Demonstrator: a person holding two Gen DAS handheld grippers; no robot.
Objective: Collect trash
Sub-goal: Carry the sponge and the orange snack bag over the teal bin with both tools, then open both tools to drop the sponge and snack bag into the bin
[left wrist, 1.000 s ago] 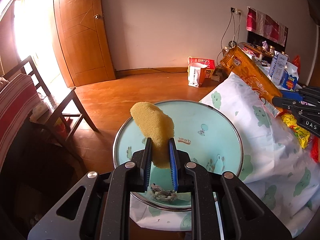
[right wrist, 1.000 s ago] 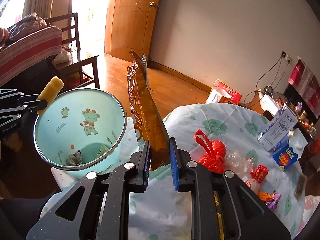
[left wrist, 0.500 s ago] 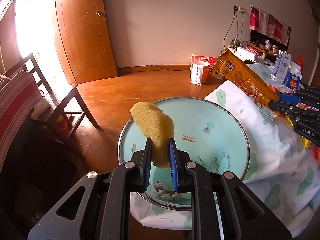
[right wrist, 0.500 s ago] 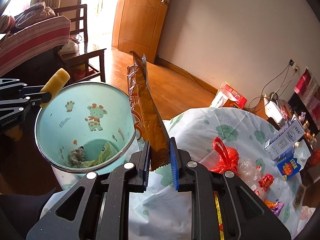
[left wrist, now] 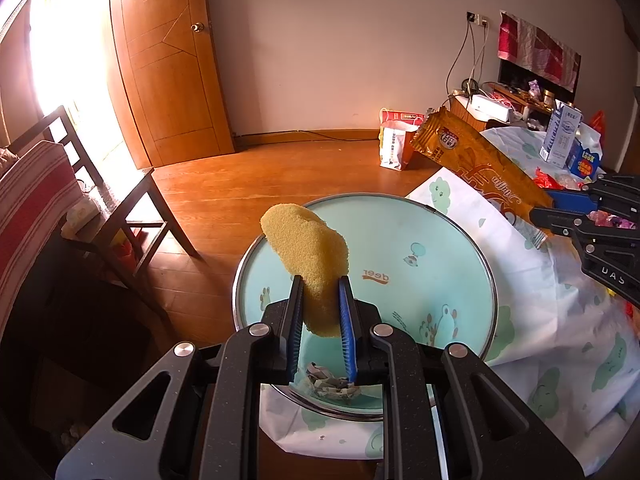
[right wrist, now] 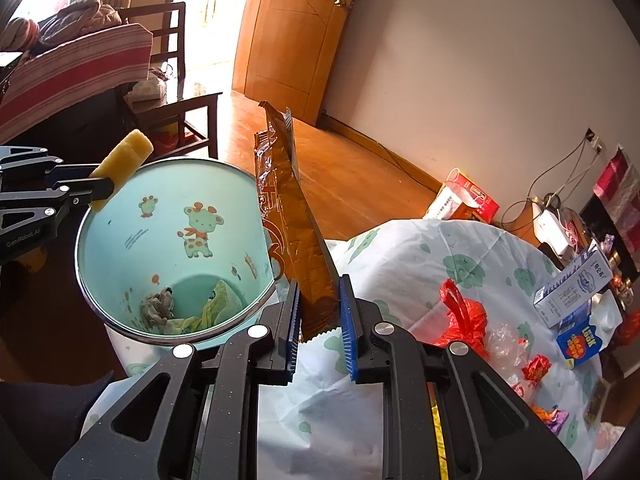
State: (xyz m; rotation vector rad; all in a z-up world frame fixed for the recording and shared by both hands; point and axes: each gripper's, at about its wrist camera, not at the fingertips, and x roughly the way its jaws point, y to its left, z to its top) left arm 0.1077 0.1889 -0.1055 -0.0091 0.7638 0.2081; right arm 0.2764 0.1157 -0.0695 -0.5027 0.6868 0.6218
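Observation:
My left gripper (left wrist: 320, 300) is shut on a yellow sponge (left wrist: 308, 256) and holds it over the near rim of the mint-green trash bin (left wrist: 440, 248). The sponge (right wrist: 122, 162) also shows in the right wrist view, at the bin's left rim (right wrist: 92, 208). My right gripper (right wrist: 320, 304) is shut on a long brown snack wrapper (right wrist: 288, 216) that stands up beside the bin's right rim. The wrapper also shows in the left wrist view (left wrist: 480, 164). Crumpled paper (right wrist: 158, 306) and a yellowish wrapper lie at the bin's bottom.
A table with a white cloud-print cloth (right wrist: 400, 248) carries a red plastic bag (right wrist: 460, 316), a milk carton (right wrist: 576, 288), a blue box and candy wrappers. A wooden chair (left wrist: 120, 200) stands left. Paper bags (left wrist: 396, 140) sit on the wood floor by the wall.
The left view has shifted slightly left, and the bin looks a little nearer and lower. The wrapper has drifted toward the bin's right rim. Both grips are unchanged.

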